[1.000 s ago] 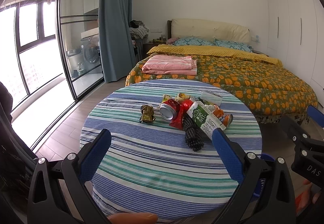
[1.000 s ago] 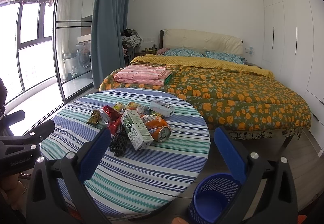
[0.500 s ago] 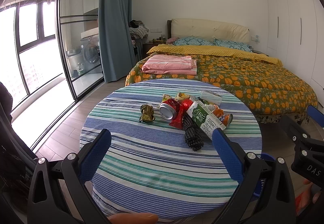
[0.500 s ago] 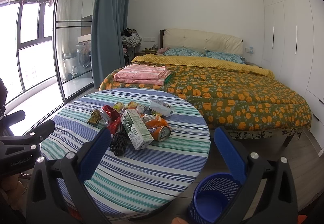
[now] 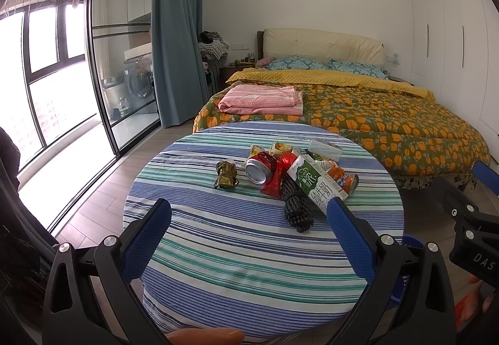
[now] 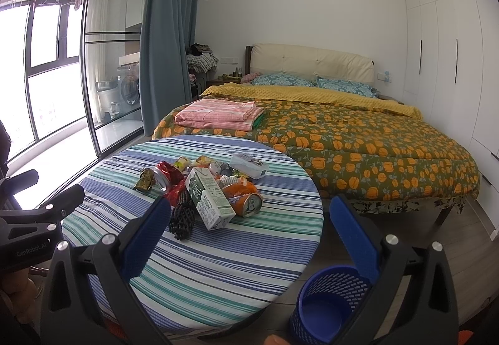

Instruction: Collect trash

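The trash [image 5: 290, 176], comprising crushed cans, wrappers and a green-white carton [image 6: 208, 201], is heaped near the far edge of the striped table [image 5: 237, 251]. Both jaws are held wide, empty.

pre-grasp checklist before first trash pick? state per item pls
1. Left gripper open, holding nothing: ok.
2. Right gripper open, holding nothing: ok.
3. Blue mesh bin upright on the floor beside the round table, mouth unobstructed: ok.
4. Trash on the table, none gripped yet: ok.
5. Milk carton free to lift: not ok, it lies against the orange can and black mesh roll.
6. Gold wrapper apart from the pile, easy first pick: ok.
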`<act>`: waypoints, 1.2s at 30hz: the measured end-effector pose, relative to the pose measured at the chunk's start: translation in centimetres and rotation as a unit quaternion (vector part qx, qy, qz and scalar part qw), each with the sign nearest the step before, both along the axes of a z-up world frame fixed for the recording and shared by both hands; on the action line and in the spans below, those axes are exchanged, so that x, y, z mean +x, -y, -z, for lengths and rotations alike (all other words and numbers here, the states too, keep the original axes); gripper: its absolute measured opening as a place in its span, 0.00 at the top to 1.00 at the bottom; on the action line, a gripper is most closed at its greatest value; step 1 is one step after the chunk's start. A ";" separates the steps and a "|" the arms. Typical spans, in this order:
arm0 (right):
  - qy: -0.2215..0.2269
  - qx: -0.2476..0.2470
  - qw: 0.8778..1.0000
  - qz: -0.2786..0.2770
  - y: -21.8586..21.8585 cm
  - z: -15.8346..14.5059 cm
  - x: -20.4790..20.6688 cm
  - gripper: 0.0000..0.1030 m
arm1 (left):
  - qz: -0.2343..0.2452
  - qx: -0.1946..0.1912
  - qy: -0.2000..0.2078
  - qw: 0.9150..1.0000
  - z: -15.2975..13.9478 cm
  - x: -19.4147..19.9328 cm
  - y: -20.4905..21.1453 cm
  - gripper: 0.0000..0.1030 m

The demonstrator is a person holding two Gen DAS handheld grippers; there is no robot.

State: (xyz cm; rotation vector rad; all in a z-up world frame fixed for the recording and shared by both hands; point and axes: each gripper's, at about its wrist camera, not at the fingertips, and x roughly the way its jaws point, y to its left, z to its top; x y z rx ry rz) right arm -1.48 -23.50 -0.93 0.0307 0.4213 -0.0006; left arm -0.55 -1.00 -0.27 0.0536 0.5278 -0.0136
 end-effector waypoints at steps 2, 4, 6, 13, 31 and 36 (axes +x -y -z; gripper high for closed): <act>0.000 0.000 1.000 0.000 0.0 0.0 0.0 0.04 | 0.000 0.000 0.000 1.000 0.0 0.0 0.0 0.04; -0.001 0.000 1.000 0.000 0.0 0.0 0.0 0.04 | 0.000 0.000 0.000 1.000 0.0 0.0 0.0 0.04; 0.000 0.000 1.000 0.000 0.0 0.0 0.0 0.04 | 0.000 0.000 0.000 1.000 0.0 0.0 0.0 0.04; -0.001 0.000 1.000 0.000 -0.1 0.0 0.0 0.04 | 0.000 0.001 0.000 1.000 0.3 -0.1 0.1 0.04; -0.003 -0.002 1.000 0.002 0.2 0.2 -0.1 0.04 | 0.000 0.003 -0.001 1.000 0.3 -0.1 0.2 0.04; -0.002 -0.002 1.000 0.003 0.2 0.1 0.0 0.04 | 0.000 0.003 -0.001 1.000 0.3 -0.1 0.2 0.04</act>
